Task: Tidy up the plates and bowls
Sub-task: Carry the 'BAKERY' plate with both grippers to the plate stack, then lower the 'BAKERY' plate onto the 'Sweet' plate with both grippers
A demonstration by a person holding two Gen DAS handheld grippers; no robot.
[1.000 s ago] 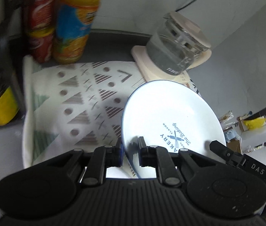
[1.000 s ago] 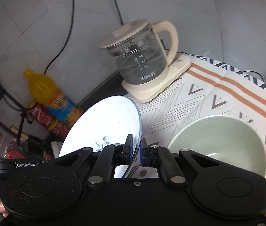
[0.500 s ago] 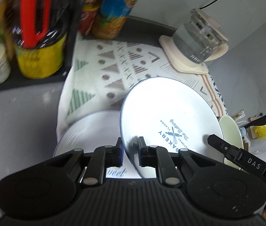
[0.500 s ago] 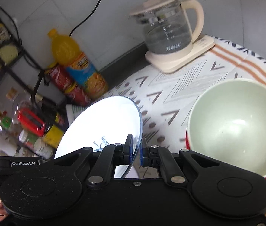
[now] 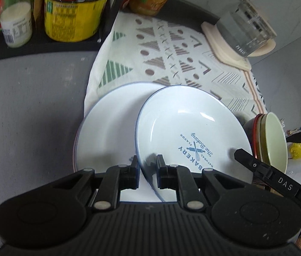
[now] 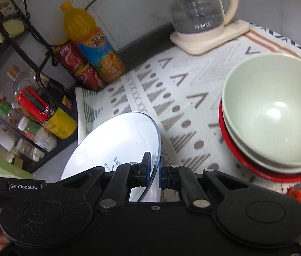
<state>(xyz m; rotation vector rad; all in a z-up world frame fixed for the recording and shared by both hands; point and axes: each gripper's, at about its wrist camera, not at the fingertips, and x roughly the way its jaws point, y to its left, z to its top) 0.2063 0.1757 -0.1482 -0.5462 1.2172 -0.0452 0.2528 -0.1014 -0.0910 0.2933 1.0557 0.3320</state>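
Both grippers hold one white plate with a blue "BAKERY" print (image 5: pixel 190 128), tilted. My left gripper (image 5: pixel 147 171) is shut on its near rim. My right gripper (image 6: pixel 155 170) is shut on the opposite rim of the same plate (image 6: pixel 118 140). Under it in the left wrist view lies a stack of white plates (image 5: pixel 107 132) on the patterned cloth. A stack of bowls, pale green on top and red at the bottom (image 6: pixel 271 111), stands to the right; it also shows in the left wrist view (image 5: pixel 271 140).
A glass kettle on a cream base (image 6: pixel 201 15) stands at the back of the cloth (image 6: pixel 171 89). An orange juice bottle (image 6: pixel 92 42) and red cans (image 6: pixel 75 64) stand by the wall. A black rack with jars and bottles (image 5: pixel 43 10) is at the left.
Both grippers have carried the held plate back and down over the stack of white plates, which has come into view. The bowl stack now shows more fully at the right.
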